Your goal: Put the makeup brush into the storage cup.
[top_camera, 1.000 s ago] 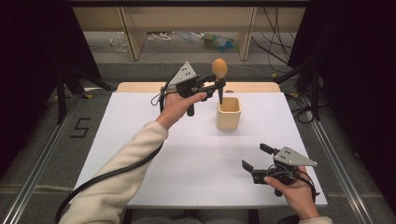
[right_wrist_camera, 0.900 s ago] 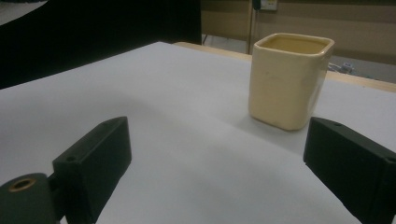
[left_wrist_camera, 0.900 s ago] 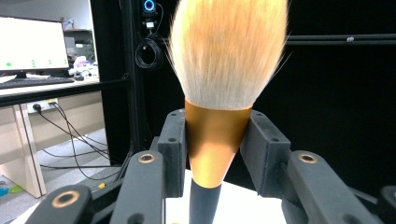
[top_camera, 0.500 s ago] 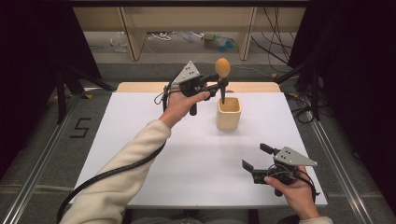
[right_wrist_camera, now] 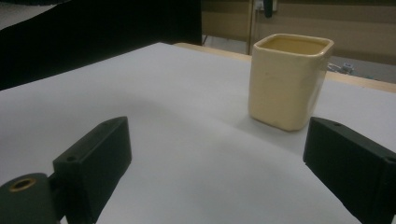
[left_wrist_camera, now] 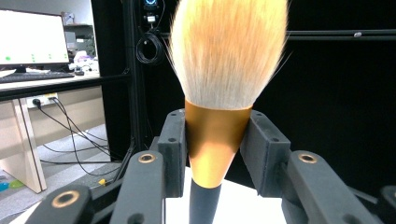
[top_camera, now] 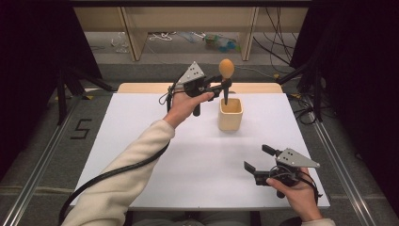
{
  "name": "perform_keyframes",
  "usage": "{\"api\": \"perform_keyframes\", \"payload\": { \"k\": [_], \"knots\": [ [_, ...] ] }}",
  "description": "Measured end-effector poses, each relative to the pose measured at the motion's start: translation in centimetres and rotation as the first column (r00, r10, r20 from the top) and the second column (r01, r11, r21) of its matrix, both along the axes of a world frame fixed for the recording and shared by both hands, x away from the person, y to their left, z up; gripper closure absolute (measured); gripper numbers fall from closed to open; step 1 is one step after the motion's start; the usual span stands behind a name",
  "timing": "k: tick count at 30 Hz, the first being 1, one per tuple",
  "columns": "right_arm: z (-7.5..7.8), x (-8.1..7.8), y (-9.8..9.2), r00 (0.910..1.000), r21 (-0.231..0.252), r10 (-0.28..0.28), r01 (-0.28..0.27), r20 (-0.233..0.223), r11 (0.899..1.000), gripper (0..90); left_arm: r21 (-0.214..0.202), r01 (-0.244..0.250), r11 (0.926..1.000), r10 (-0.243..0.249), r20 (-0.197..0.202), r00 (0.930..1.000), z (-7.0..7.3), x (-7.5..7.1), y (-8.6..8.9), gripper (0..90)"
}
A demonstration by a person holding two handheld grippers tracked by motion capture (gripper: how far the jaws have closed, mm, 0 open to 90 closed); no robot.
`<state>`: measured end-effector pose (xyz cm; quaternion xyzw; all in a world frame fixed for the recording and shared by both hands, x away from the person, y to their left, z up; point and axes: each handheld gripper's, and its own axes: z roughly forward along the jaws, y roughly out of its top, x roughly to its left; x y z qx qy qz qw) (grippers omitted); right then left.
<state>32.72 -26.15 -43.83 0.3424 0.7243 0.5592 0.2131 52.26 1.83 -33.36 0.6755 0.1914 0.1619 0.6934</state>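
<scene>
While the left gripper point(top_camera: 221, 88) hangs above the table's far centre, its jaws are clamped on the gold ferrule of a makeup brush point(top_camera: 226, 77), one black pad on each side, as the left gripper view point(left_wrist_camera: 215, 144) shows. Brush: upright, orange-and-white bristle head on top, dark handle pointing down into the mouth of the cream square cup point(top_camera: 230, 114); whether the handle tip touches the cup cannot be told. Cup: stands on the white table point(top_camera: 141, 141) at about 12 o'clock from table centre, just right of the left hand.

Right gripper point(top_camera: 259, 159): held low over the table at about 4 o'clock, near the front edge, jaws spread wide with nothing between them; its own view looks across bare tabletop to the cup point(right_wrist_camera: 288, 79).

Writing: a "5" marked on the floor point(top_camera: 81, 129) at about 9 o'clock from the table.
</scene>
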Motion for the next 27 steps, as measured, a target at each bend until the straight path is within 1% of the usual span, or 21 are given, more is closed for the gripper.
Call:
{"api": "perform_keyframes", "payload": {
  "k": [5,13,14,18,19,20,21,25,26,27],
  "knots": [
    [0.0,0.0,0.0,1.0,-0.001,0.0,0.0,0.0,1.0,8.7,0.0,-0.001,1.0,0.001,-0.008,1.0,-0.2,0.3,-0.2,62.3],
    [0.0,0.0,0.0,1.0,0.0,-0.001,0.001,-0.001,1.0,8.7,-0.003,-0.009,1.0,0.009,-0.01,0.9999,-0.6,0.6,-0.6,62.3],
    [0.0,0.0,-0.1,1.0,-0.009,-0.006,0.006,0.0,1.0,8.7,-0.002,-0.008,1.0,0.008,-0.01,0.9999,-0.6,0.6,-0.7,62.2],
    [0.0,0.0,-0.1,1.0,-0.006,-0.004,0.004,-0.001,1.0,8.8,-0.007,-0.006,1.0,0.006,-0.014,0.9999,-0.7,0.7,-0.9,62.2],
    [0.0,0.0,-0.1,1.0,-0.013,-0.009,0.009,0.0,1.0,8.9,-0.007,-0.006,1.0,0.006,-0.013,0.9999,-0.7,0.7,-1.0,62.2],
    [0.0,0.0,-0.1,1.0,-0.004,-0.004,0.004,-0.002,1.0,8.8,-0.005,-0.006,1.0,0.006,-0.013,0.9999,-0.7,0.7,-1.1,62.2],
    [0.0,0.0,-0.1,1.0,-0.01,-0.007,0.007,-0.001,1.0,8.9,-0.004,-0.003,1.0,0.003,-0.01,0.9999,-0.7,0.7,-1.2,62.2],
    [0.0,0.0,-0.1,1.0,-0.012,-0.01,0.01,-0.001,1.0,8.9,-0.008,-0.002,1.0,0.002,-0.018,0.9998,-0.9,0.8,-1.4,62.2],
    [0.0,0.0,-0.1,0.9999,-0.012,-0.01,0.01,-0.002,1.0,8.9,-0.001,-0.004,1.0,0.004,-0.016,0.9999,-0.9,0.8,-1.4,62.2],
    [0.0,0.0,-0.1,1.0,-0.012,-0.01,0.01,-0.001,1.0,8.9,-0.002,-0.004,1.0,0.004,-0.019,0.9998,-0.9,0.9,-1.5,62.2]
  ]
}}
